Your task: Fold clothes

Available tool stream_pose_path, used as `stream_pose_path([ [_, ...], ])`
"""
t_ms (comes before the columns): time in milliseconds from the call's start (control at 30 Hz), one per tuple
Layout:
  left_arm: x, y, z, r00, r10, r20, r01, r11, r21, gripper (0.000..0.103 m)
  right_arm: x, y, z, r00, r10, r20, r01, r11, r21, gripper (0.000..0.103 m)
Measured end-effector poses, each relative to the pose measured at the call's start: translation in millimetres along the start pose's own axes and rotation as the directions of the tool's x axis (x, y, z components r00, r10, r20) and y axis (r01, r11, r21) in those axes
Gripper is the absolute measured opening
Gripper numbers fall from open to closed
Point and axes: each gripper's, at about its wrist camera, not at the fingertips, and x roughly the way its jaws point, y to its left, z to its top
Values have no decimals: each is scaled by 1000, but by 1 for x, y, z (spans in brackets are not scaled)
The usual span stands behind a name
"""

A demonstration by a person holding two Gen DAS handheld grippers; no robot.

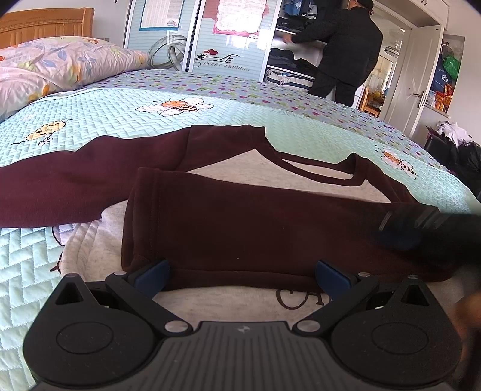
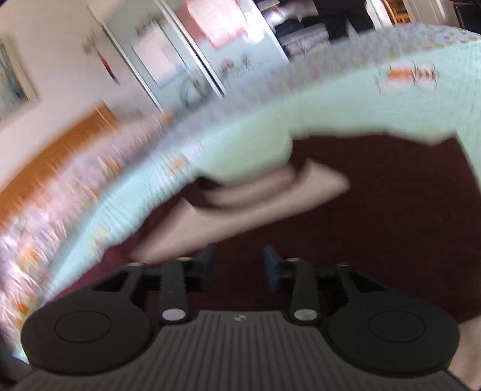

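A sweater with a grey body [image 1: 300,177] and dark maroon sleeves lies flat on the bed. One maroon sleeve [image 1: 240,222] is folded across the body; the other sleeve [image 1: 75,180] stretches out to the left. My left gripper [image 1: 242,275] is open wide, its blue pads [image 1: 151,273] at the folded sleeve's near edge and gripping nothing. My right gripper [image 1: 421,228] is a dark blur over the sleeve's right end. The right wrist view is blurred: the right gripper [image 2: 239,263] hangs over maroon cloth [image 2: 375,210], jaws slightly apart with nothing pinched.
A mint quilted bedspread [image 1: 120,120] covers the bed. A floral pillow [image 1: 60,60] and a wooden headboard [image 1: 45,27] are at the far left. A person in black [image 1: 345,51] stands at an open wardrobe [image 1: 225,45] beyond the bed. A white door [image 1: 421,75] is at the right.
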Motion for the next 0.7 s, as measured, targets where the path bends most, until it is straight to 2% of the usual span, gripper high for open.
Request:
stream_pose_path([
  [33,-1,1,0,1000,-4,1,4,1000,-6,102,3,-2,-3,1000,-24,-7,24,1000,9,4],
  [100,-4,6,2,1000,-25,6,25,999,-37,102,-7,-2,1,999,-47,2,47,996,72,6],
  [167,-11,16,6,997,-67,27,69,992,-104,102,-20,9,-1,999,-13,40,10,997,79,25],
  [267,-23,38,10,988,-118,95,137,963,-231,102,-32,25,-6,991,89,99,-100,989,109,31],
  [300,-28,46,11,985,-124,120,152,951,-269,102,-32,29,-7,985,128,113,-143,980,137,33],
  [367,-35,61,12,980,-107,167,159,929,-335,102,-19,38,-3,973,201,115,-221,953,205,42],
  [433,-38,72,13,977,-90,194,159,911,-381,102,-11,43,-5,975,206,85,-219,953,210,51],
  [467,-39,76,13,976,-81,203,158,903,-400,102,-4,41,-9,984,167,58,-176,965,197,54],
  [500,-38,80,13,976,-74,206,155,897,-413,102,5,37,-15,990,134,35,-138,974,182,51],
  [533,-36,81,14,978,-73,196,151,896,-419,102,10,30,-22,992,116,45,-122,979,166,27],
  [567,-32,82,14,980,-78,181,149,894,-423,102,9,22,-28,990,113,80,-125,976,176,13],
  [633,-31,78,15,980,-98,176,163,899,-406,102,7,14,-26,985,150,87,-166,961,222,15],
  [700,-33,71,17,974,-124,190,188,911,-366,102,1,10,-27,970,211,120,-234,945,228,20],
])
